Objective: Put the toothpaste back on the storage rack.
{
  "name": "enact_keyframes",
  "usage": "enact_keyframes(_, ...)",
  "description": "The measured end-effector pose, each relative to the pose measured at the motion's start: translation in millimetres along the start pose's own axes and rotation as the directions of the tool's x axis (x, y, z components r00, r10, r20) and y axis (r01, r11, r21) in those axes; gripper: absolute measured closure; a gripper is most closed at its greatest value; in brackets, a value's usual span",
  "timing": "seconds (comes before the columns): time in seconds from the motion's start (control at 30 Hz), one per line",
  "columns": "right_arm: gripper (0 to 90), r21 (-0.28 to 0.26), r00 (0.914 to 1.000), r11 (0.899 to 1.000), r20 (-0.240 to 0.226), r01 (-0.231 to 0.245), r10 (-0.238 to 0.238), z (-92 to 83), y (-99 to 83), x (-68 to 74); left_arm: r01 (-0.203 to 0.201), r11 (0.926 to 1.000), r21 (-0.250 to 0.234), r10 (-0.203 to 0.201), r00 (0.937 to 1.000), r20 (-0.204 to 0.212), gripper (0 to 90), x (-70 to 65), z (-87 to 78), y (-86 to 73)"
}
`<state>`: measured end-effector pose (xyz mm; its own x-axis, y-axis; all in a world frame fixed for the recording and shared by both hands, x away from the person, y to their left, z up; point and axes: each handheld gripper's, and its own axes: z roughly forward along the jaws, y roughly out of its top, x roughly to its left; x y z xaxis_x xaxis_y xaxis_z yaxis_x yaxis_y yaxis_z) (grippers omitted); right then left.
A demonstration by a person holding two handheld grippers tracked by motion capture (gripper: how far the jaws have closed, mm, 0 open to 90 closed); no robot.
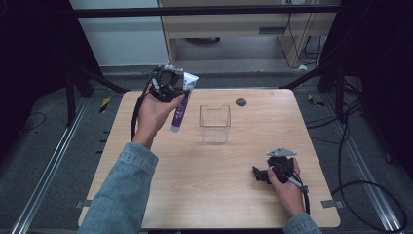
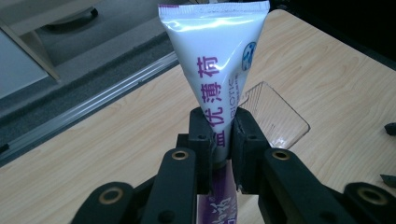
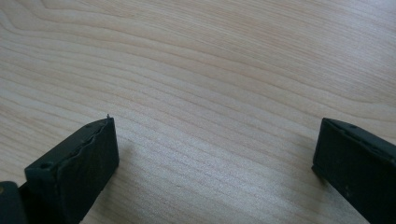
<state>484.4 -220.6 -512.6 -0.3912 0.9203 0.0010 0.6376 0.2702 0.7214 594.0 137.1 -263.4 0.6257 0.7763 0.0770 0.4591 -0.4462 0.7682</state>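
Nearest, the right gripper (image 1: 265, 174) rests on the wooden table (image 1: 204, 195), jaws wide apart and empty. Farther off, the left gripper (image 1: 171, 92), clamped on a white toothpaste tube (image 1: 180, 109), holds it above the table beside a clear container (image 1: 215, 124). Likely next: carry the tube over the container and lower it in.

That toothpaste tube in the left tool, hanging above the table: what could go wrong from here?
1. The left tool pinches the toothpaste tube across its soft lower body, so it could slip or swing.
2. The clear plastic container nearby looks light and narrow; a tilted tube might catch its rim and tip it.
3. The right tool rests open on the table, away from the container, so it isn't steadying it.
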Motion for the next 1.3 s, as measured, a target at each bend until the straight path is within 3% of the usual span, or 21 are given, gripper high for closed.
enact_keyframes(0.27, 0.4, -0.001, 1.0, 1.0, 0.002, 0.003, -0.003, 0.2, -0.1, -0.2, -0.018, 0.9996, -0.021, 0.018, 0.9998, 0.002, 79.7, -1.7, -8.3, 17.9)
enact_keyframes(0.8, 0.4, 0.0, 1.0, 1.0, 0.002, 0.003, -0.003, 0.3, 0.1, -0.4, -0.024, 0.9992, -0.031, 0.024, 0.9995, 0.021, 79.7, 1.3, 2.4, 38.3)
enact_keyframes(1.07, 0.4, 0.0, 1.0, 1.0, 0.003, 0.004, -0.004, 0.3, 0.1, -0.5, -0.047, 0.9985, -0.027, 0.048, 0.9986, 0.021, 79.7, -5.4, 4.3, 47.8)
enact_keyframes(1.3, 0.4, 0.001, 1.0, 1.0, 0.002, 0.003, -0.003, 0.2, 0.1, -0.4, -0.044, 0.9974, -0.057, 0.046, 0.9986, 0.026, 79.7, -9.5, 2.5, 56.4)
